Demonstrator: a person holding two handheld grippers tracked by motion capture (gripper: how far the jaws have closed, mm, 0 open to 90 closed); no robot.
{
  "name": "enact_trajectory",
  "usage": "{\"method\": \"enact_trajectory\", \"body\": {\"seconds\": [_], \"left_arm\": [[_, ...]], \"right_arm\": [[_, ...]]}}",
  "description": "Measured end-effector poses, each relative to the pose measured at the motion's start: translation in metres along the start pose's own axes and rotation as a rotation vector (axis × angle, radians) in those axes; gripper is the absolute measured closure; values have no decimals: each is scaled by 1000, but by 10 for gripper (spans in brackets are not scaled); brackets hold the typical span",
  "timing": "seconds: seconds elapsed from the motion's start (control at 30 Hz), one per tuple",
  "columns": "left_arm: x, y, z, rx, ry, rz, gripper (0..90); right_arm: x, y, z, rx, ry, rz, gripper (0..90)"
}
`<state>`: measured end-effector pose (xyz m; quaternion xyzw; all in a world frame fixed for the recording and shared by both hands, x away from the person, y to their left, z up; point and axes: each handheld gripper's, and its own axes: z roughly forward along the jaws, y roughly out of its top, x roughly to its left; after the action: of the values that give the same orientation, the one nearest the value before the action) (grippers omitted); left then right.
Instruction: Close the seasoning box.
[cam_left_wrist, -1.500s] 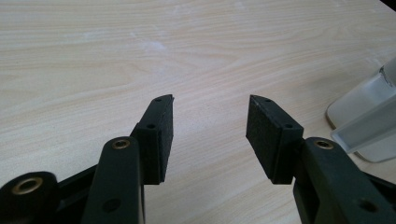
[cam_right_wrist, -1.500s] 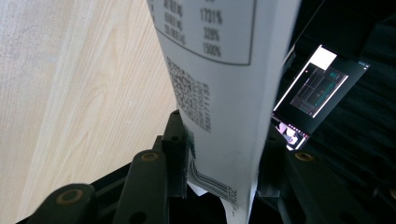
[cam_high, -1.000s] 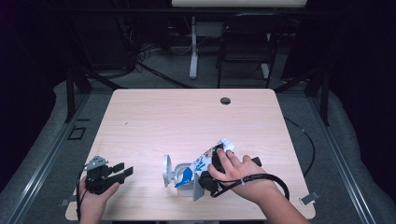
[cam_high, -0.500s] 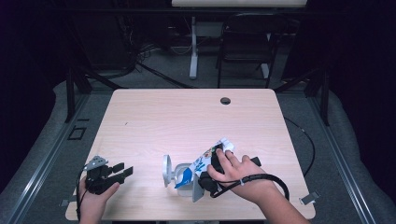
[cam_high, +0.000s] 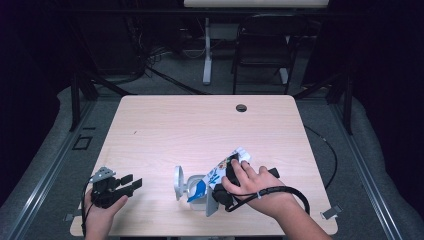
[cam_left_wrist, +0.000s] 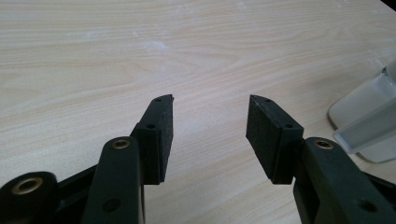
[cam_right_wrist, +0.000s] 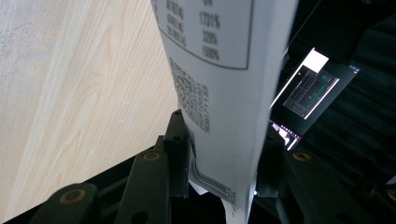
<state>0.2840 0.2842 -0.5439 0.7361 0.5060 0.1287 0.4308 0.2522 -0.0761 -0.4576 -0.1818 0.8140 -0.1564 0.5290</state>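
Carton (cam_high: 226, 170), white with blue print: tilted over a clear container (cam_high: 200, 192) at the near table (cam_high: 200, 125) edge, spout end low. Right gripper (cam_right_wrist: 219, 154): jaws clamped on the carton's sides. Left gripper (cam_high: 131, 183): jaws apart, empty, well left of the container. Risks, judged: contents could overshoot the container if tipped further; the unheld container and its upright lid (cam_high: 178, 182) could slide or topple.
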Motion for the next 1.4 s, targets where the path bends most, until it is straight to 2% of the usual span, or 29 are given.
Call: {"method": "enact_trajectory", "body": {"seconds": [0.93, 1.13, 1.4], "left_arm": [[1, 0, 0, -3, 1, -4, 515], [2, -1, 0, -3, 3, -5, 515], [2, -1, 0, -4, 3, -10, 515]], "right_arm": [[-2, -1, -2, -4, -11, -13, 650], [-4, -2, -4, 10, -16, -28, 650], [-3, -1, -4, 1, -16, -20, 651]]}}
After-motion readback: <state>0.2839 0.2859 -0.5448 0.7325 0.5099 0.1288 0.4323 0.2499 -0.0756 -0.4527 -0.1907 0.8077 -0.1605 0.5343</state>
